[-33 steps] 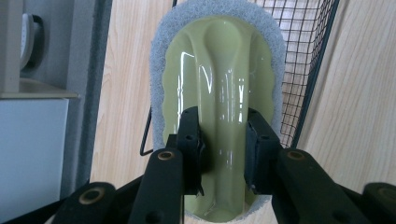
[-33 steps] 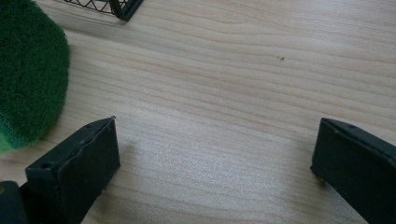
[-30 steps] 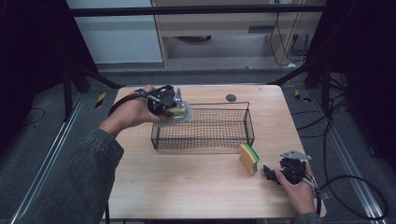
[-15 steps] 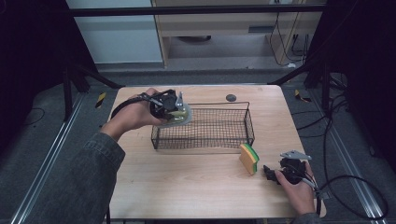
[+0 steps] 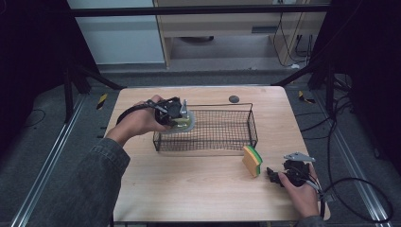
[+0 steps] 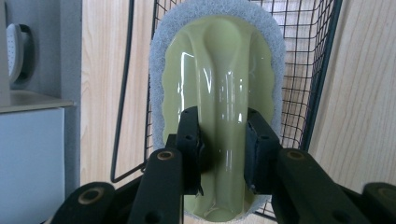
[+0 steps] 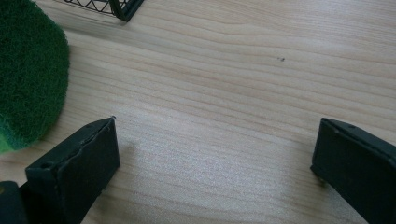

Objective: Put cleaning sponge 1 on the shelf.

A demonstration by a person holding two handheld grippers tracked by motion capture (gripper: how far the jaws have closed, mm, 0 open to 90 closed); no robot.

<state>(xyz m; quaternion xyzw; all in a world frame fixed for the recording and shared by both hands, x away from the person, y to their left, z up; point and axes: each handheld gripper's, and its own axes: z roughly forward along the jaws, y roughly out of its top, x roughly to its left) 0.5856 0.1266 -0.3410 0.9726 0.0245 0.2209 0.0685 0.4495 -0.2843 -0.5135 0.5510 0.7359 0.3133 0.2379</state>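
Plain green scrubber (image 6: 219, 116) in left tool (image 6: 223, 151), unlabelled

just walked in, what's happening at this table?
A person works two handheld tongs. The left tongs are shut on the handle of a pale green scrub brush with a grey pad, held at the left end of the black wire basket. The right tongs rest open on the wooden table, beside a yellow-green sponge.
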